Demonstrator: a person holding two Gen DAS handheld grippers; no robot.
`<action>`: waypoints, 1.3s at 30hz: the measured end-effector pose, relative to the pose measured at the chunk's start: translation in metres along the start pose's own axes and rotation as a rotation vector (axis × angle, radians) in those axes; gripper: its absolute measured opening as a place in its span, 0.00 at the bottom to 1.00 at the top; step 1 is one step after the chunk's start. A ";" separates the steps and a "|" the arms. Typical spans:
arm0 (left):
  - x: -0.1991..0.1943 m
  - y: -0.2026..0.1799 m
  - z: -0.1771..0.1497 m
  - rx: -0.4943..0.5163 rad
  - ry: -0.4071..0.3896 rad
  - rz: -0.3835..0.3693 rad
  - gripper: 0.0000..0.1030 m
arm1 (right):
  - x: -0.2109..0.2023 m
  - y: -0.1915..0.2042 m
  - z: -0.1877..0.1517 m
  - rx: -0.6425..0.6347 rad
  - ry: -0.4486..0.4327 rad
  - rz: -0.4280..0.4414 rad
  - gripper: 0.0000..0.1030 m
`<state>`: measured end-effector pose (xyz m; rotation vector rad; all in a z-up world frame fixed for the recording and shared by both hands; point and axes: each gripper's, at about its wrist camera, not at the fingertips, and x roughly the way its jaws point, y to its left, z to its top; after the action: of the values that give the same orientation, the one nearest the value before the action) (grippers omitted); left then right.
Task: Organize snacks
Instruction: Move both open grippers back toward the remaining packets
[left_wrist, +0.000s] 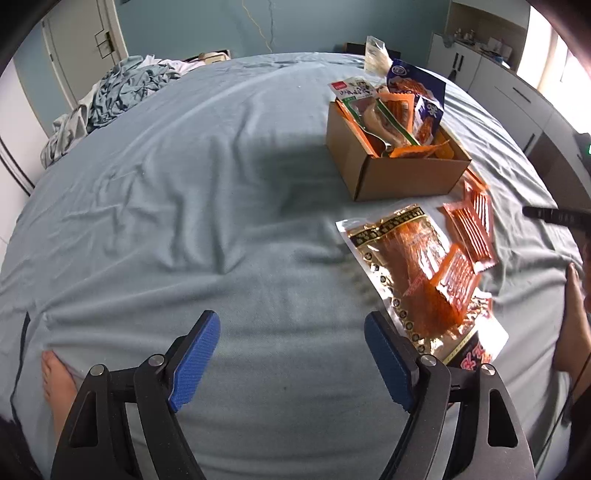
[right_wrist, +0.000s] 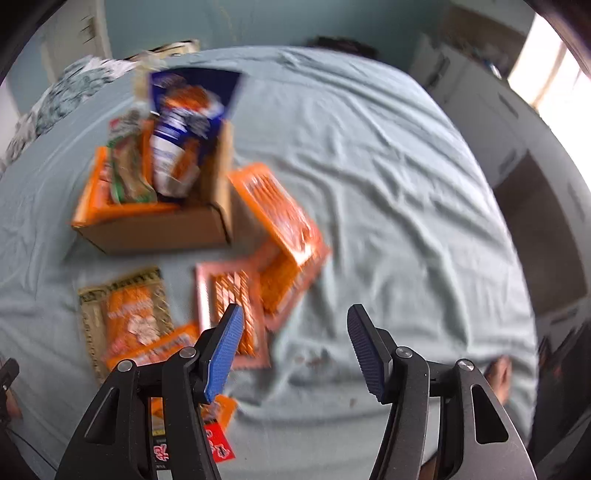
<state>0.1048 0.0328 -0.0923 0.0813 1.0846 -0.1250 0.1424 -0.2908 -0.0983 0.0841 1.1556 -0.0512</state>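
Observation:
A brown cardboard box (left_wrist: 391, 173) stands on the bed, filled with several snack packets; it also shows in the right wrist view (right_wrist: 166, 230). A large gold-edged orange snack bag (left_wrist: 402, 266) lies in front of it, with small orange packets (left_wrist: 476, 225) beside it. My left gripper (left_wrist: 291, 354) is open and empty, left of the large bag. My right gripper (right_wrist: 295, 347) is open and empty above the sheet, just right of the orange packets (right_wrist: 236, 314). The right wrist view is blurred.
A light blue bed sheet (left_wrist: 184, 221) covers the bed. Crumpled clothes (left_wrist: 107, 96) lie at the far left corner. White cabinets (left_wrist: 517, 96) stand along the right side. Bare feet (left_wrist: 55, 380) rest at the near edge.

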 end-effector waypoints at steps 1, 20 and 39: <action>0.000 -0.002 0.000 0.004 0.000 0.001 0.79 | 0.019 -0.010 -0.002 0.028 0.095 0.003 0.56; 0.010 -0.018 -0.007 0.086 0.029 -0.003 0.79 | 0.102 -0.002 0.089 -0.097 0.110 0.015 0.56; 0.038 -0.054 -0.027 0.235 0.140 -0.057 0.79 | 0.119 0.033 0.059 -0.365 0.204 0.071 0.01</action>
<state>0.0911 -0.0200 -0.1386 0.2742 1.2086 -0.3014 0.2472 -0.2628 -0.1826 -0.1975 1.3479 0.2356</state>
